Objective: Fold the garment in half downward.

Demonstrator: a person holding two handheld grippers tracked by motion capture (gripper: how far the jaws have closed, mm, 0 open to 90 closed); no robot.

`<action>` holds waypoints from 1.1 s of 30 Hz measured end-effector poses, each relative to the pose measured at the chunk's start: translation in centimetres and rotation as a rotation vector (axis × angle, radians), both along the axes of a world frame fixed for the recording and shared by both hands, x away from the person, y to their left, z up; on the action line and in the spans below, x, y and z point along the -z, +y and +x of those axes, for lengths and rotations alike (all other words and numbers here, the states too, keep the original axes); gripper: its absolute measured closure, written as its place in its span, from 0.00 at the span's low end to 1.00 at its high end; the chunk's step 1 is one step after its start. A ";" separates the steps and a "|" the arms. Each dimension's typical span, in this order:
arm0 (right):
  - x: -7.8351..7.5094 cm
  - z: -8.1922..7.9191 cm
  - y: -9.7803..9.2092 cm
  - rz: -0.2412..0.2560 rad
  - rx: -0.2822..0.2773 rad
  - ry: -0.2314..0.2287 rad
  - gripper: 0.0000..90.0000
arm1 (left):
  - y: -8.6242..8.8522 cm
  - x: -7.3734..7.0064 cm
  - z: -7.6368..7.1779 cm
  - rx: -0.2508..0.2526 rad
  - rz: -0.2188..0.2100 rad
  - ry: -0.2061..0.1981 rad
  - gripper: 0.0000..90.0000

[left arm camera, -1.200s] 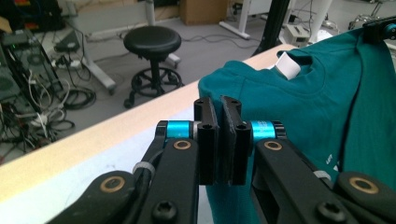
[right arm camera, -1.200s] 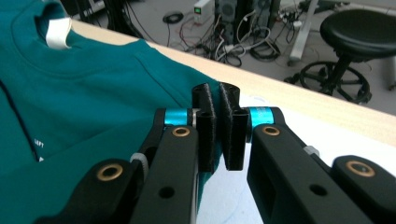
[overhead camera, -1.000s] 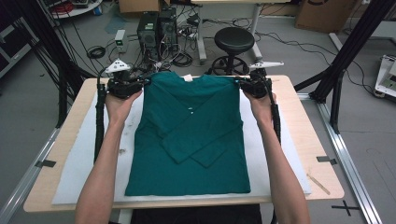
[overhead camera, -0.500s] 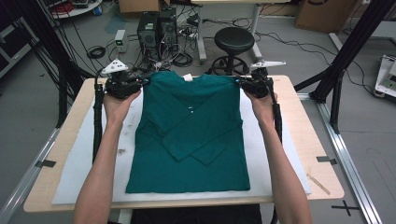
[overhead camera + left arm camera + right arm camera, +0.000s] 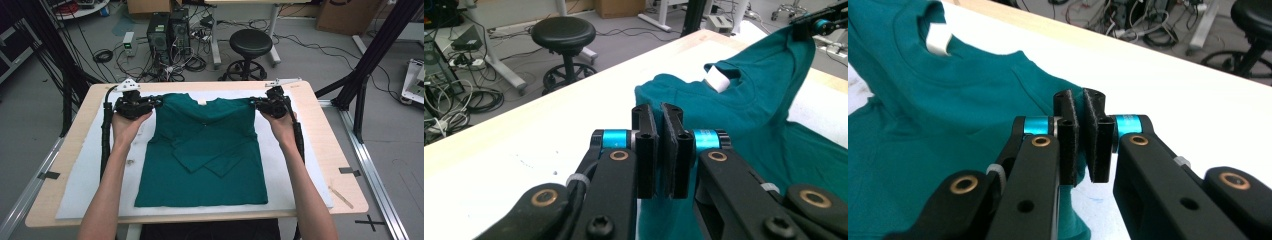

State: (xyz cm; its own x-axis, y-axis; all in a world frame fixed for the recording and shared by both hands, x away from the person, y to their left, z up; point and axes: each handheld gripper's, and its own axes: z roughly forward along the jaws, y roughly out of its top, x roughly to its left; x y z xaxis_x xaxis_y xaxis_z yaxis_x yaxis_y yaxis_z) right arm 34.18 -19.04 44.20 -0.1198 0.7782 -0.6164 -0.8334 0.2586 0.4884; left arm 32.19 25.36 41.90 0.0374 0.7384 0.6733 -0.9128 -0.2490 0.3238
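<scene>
No change vs 0.5 s ago: left gripper [image 5: 156, 102] & right gripper [image 5: 254, 103] stay clamped on dark-green cotton T-shirt [image 5: 205, 150] shoulders, forearms outstretched.

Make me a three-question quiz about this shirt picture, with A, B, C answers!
1. Where is the stool?
A. on the table
B. on the floor beyond the table
C. under the shirt

2. What colour is the shirt?
A. red
B. yellow
C. teal green

3. How is the left gripper?
A. shut on the shirt
B. wide open
C. lying loose on the table

Answers: B, it stands past the table's far edge; C, the cloth is teal green; A, its jaws pinch the shirt's shoulder edge.
</scene>
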 end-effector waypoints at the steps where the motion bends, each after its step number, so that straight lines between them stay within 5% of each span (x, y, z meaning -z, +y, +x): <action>1: 0.0 0.0 0.0 0.000 0.000 0.000 0.95 | 0.0 0.2 0.1 -0.003 0.002 -0.001 0.94; 20: 5.7 3.2 -0.1 -0.088 0.008 0.032 0.95 | 0.9 6.0 3.3 -0.016 0.064 0.039 0.94; 33: 8.2 5.2 -0.4 -0.122 -0.012 0.054 0.94 | 0.9 8.3 4.5 -0.017 0.073 0.035 0.94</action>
State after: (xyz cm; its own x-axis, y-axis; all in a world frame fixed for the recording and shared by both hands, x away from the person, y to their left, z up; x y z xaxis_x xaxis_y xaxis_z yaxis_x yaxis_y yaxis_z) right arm 39.36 -19.45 35.97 -0.1642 0.6962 -0.6988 -0.8102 0.3089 0.4982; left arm 36.67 26.27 33.57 0.0497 0.6878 0.7242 -0.8964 -0.2890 0.3360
